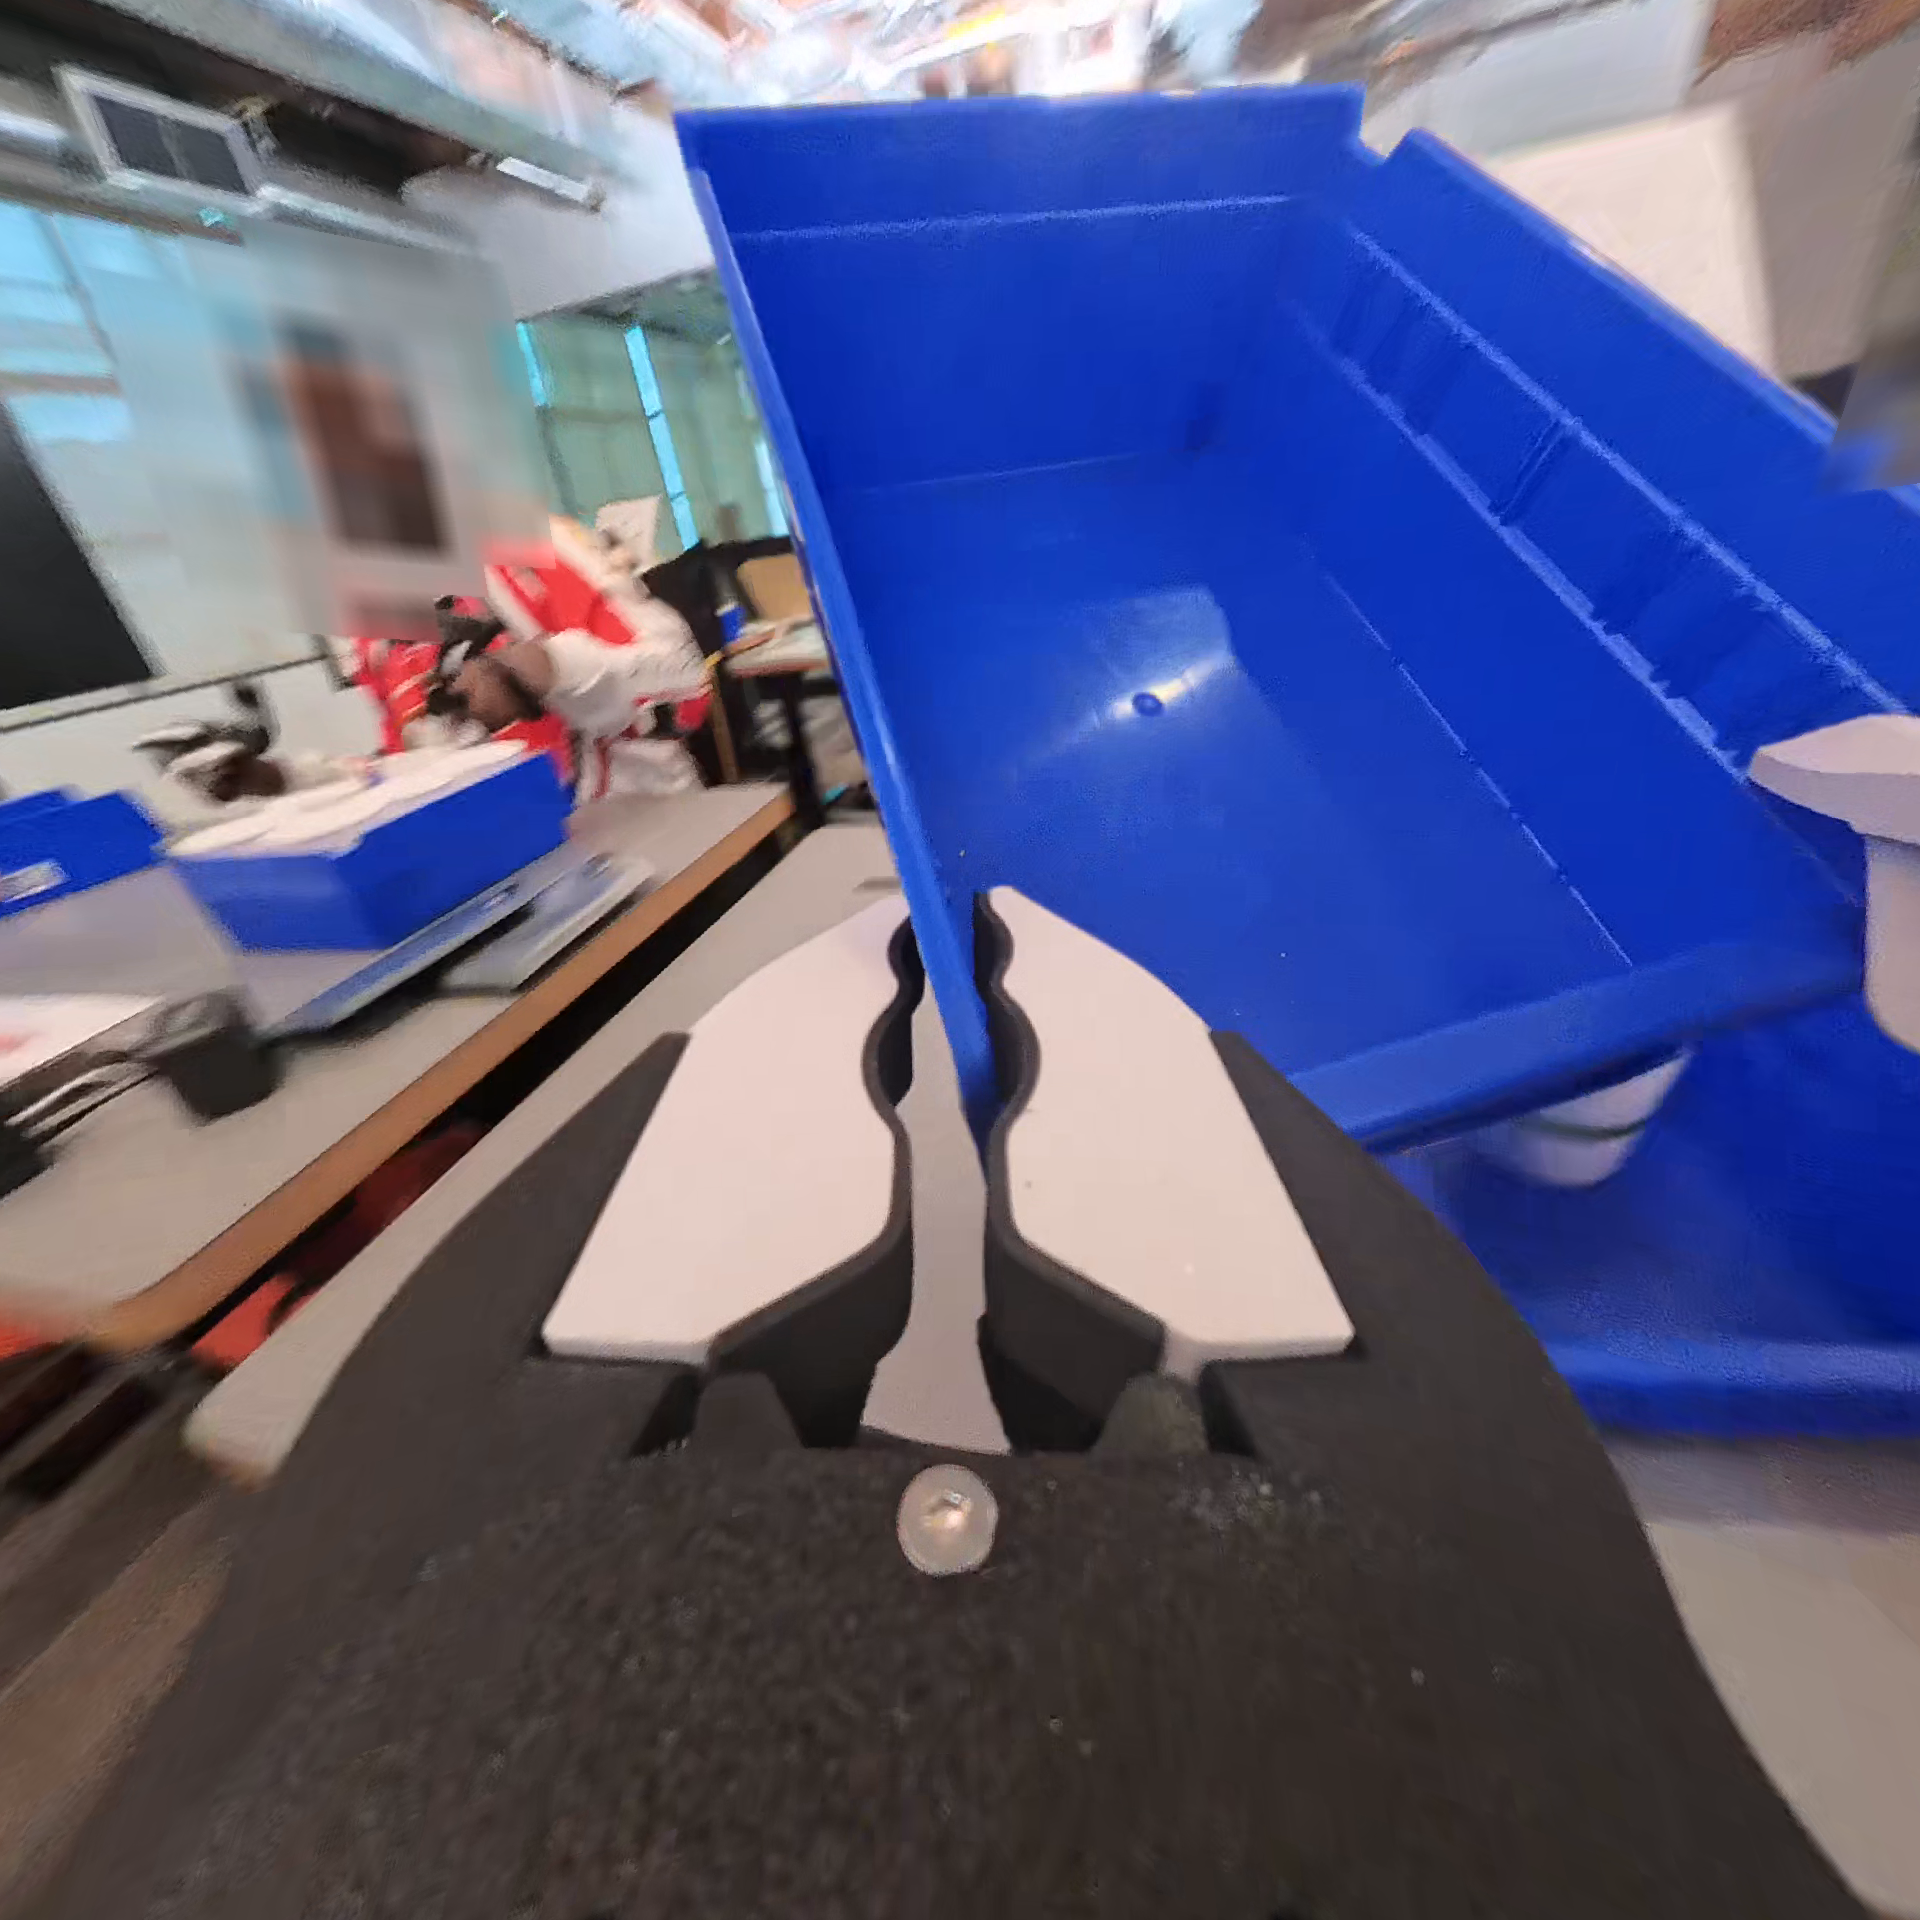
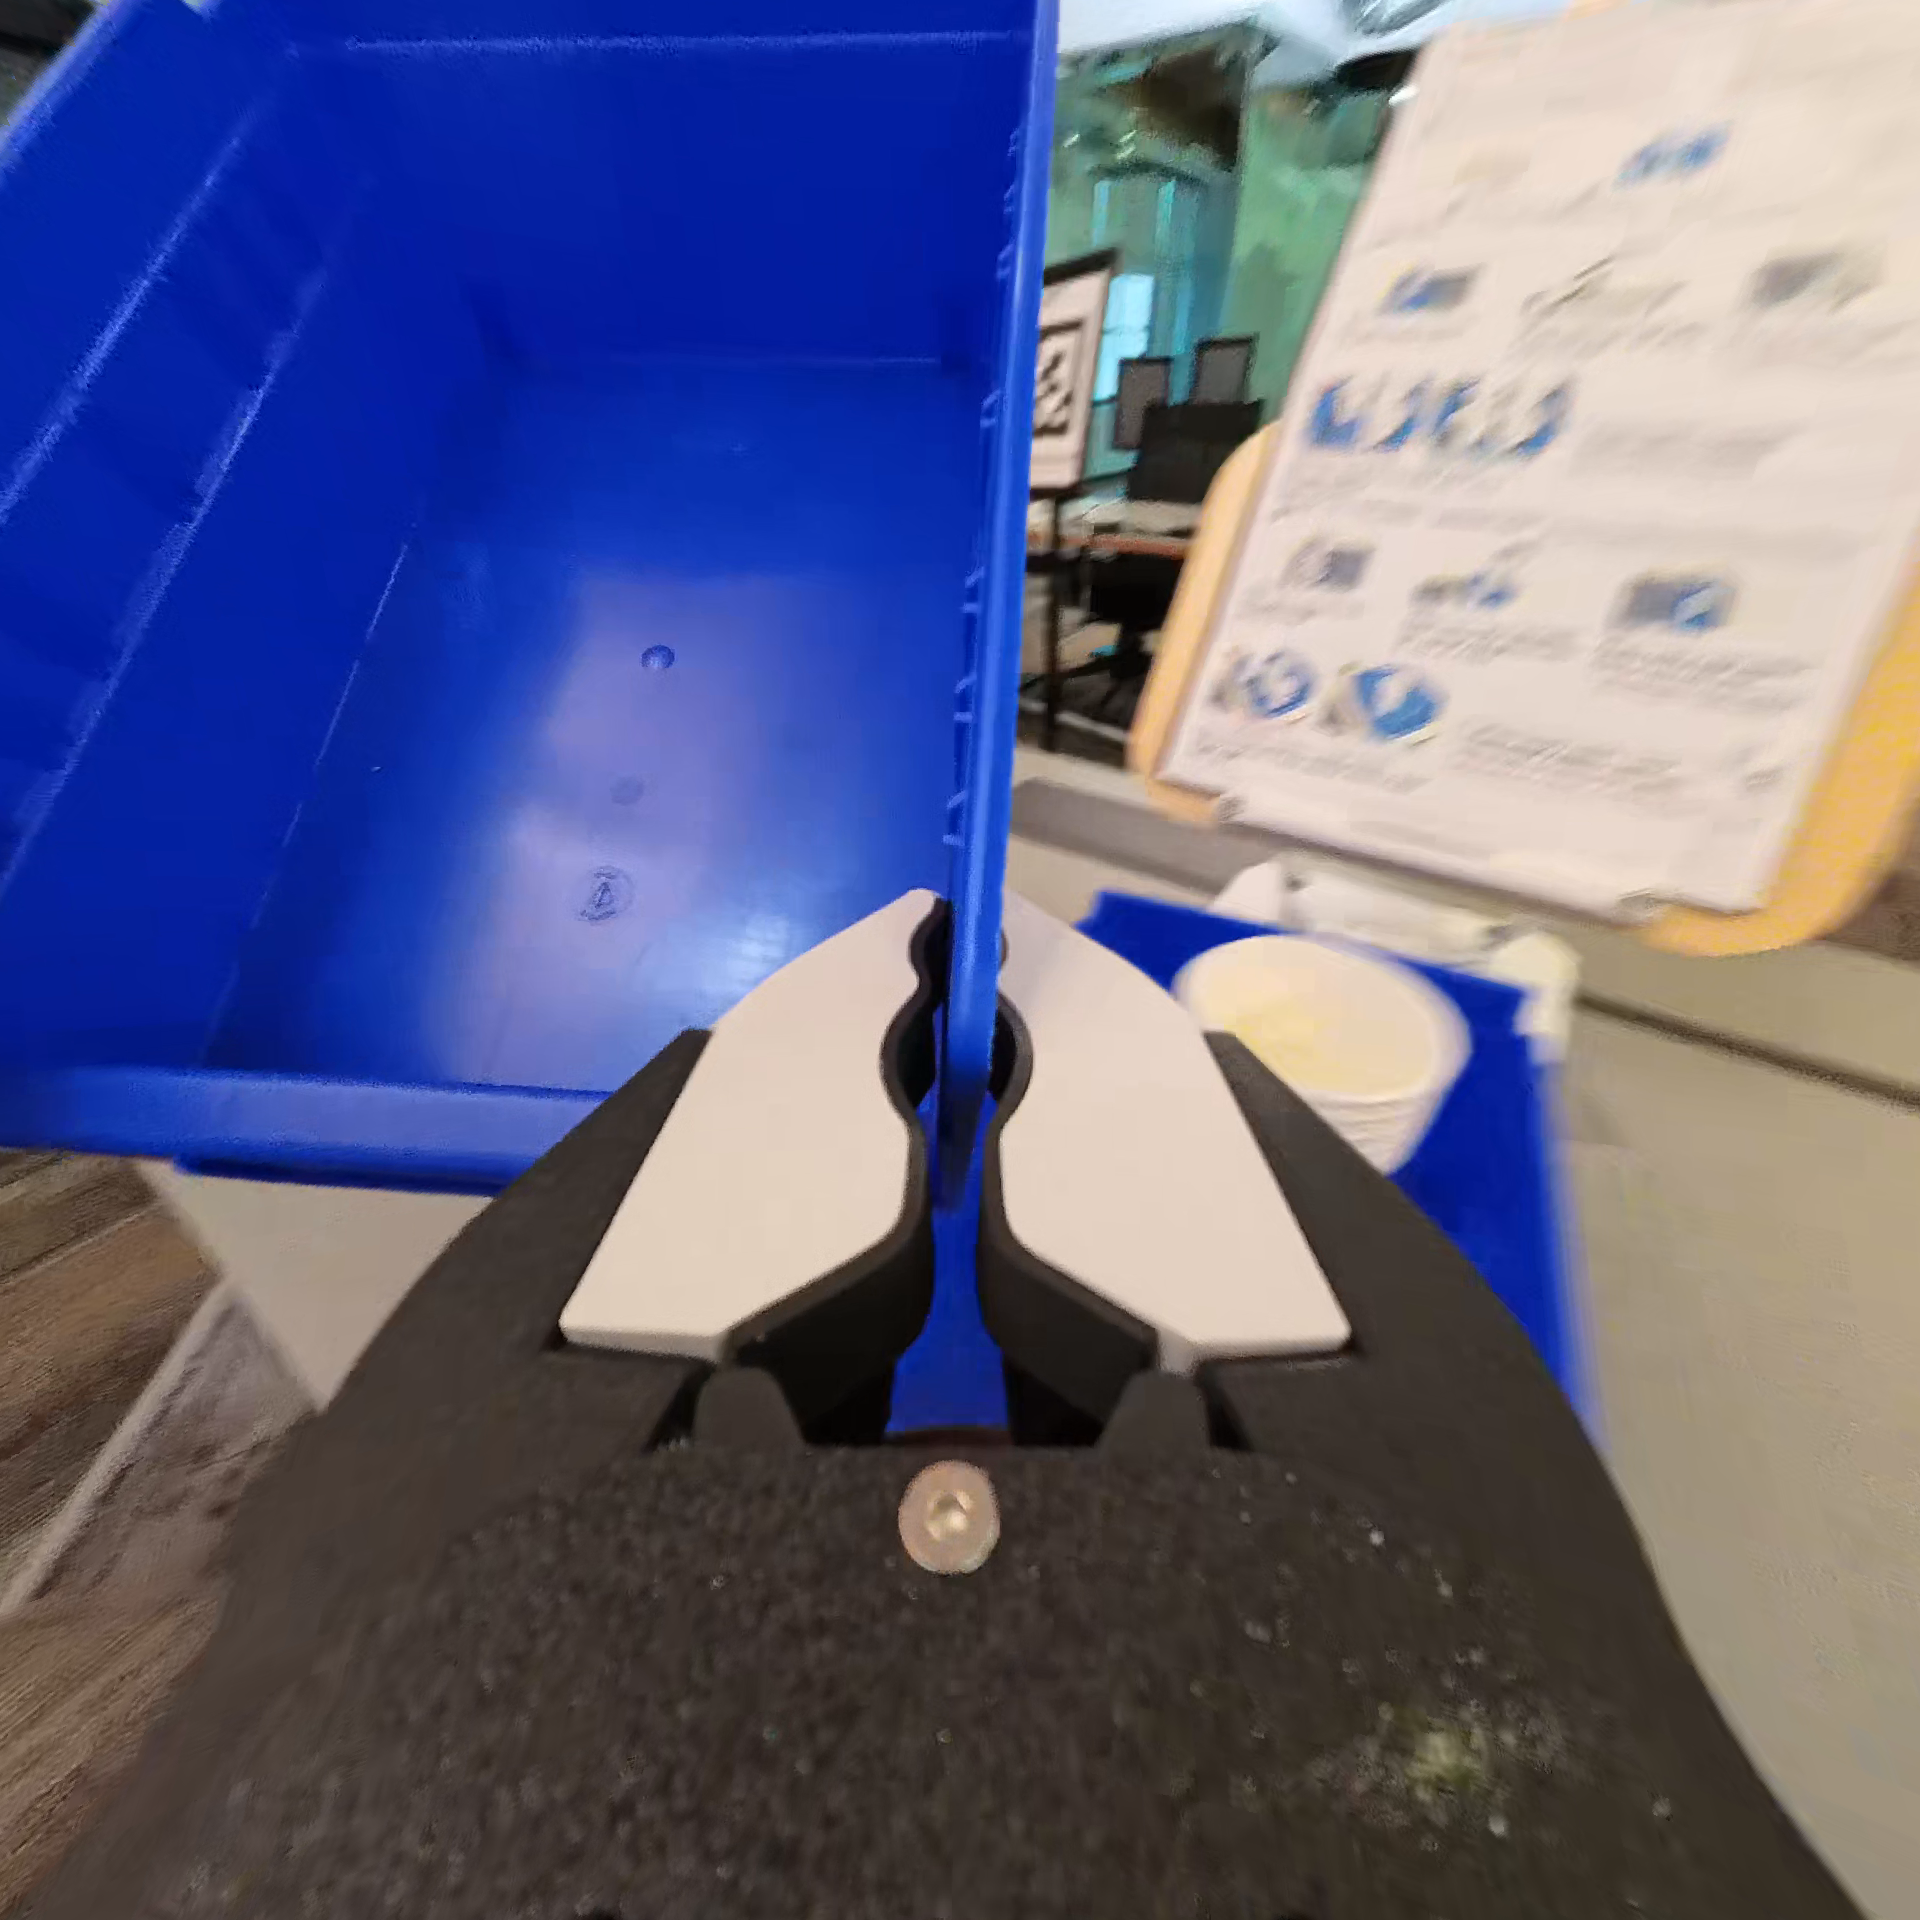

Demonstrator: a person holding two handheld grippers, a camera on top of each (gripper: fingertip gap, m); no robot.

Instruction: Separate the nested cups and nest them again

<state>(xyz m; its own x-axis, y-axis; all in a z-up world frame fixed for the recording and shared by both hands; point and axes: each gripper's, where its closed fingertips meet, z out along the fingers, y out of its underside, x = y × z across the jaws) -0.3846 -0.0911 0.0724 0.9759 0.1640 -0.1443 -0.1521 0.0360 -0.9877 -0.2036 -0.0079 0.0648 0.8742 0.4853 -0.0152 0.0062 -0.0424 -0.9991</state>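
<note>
Left jaws: the left gripper point(image 1: 951, 935) is pinched tight on one side wall of the blue bin point(image 1: 1299, 623), with only the thickness of the wall between its pale fingers point(image 1: 769, 1122).
Right jaws: the right gripper point(image 2: 961, 940) is clamped the same way on the opposite side wall of the same blue bin point(image 2: 499, 582); the rim of the wall runs down between its fingers point(image 2: 1122, 1143).
Bin: it hangs in the air between the two grippers, tipped so that its open side faces both cameras. I see nothing in it, just the shiny blue floor with small moulded marks.
Cups: a stack of white cups point(image 2: 1340, 1049) sits to the right of the right gripper, on or in a second blue container point(image 2: 1496, 1164) on the table; I cannot tell which. In the left wrist view, white cup shapes point(image 1: 1579, 1132) peep out under the tilted bin's lower edge, against more blue plastic.
Table: a grey table point(image 2: 1745, 1299) lies under everything.
Behind, right: a board with a printed sheet point(image 2: 1558, 447) stands propped up beyond the cups.
Behind, left: another table point(image 1: 343, 1039) holds more blue bins point(image 1: 374, 862), and a person in red and white point(image 1: 582, 665) leans over it. All of it is blurred.
</note>
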